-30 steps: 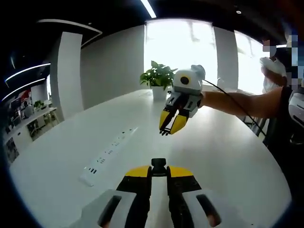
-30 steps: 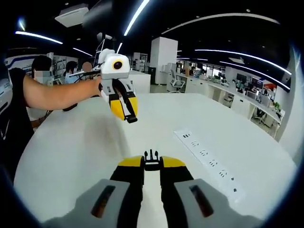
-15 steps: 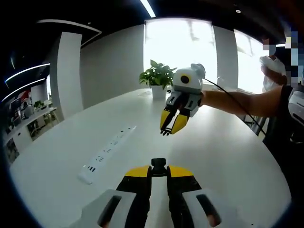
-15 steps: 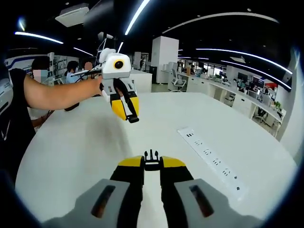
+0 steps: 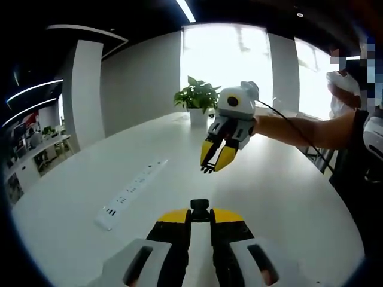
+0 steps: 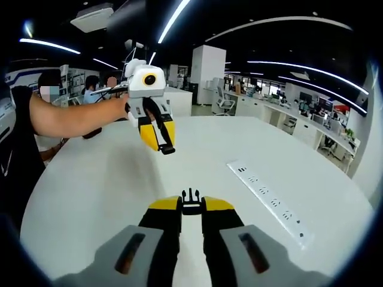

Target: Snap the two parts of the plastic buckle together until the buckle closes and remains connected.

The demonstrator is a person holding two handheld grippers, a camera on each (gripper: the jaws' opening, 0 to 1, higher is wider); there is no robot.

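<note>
Grippers left (image 5: 200, 213) and right (image 6: 191, 203) each clamp one buckle half, held apart.

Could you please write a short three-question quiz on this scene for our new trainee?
1. True or false: the two buckle halves are already snapped together.
2. What does the left gripper hold: A) the socket half, B) the power strip, C) nothing?
3. Fill in: the right gripper is shut on the ___ half of the buckle.

Key
1. False; each gripper holds one half, apart, above the white table.
2. A.
3. Pronged.
</note>
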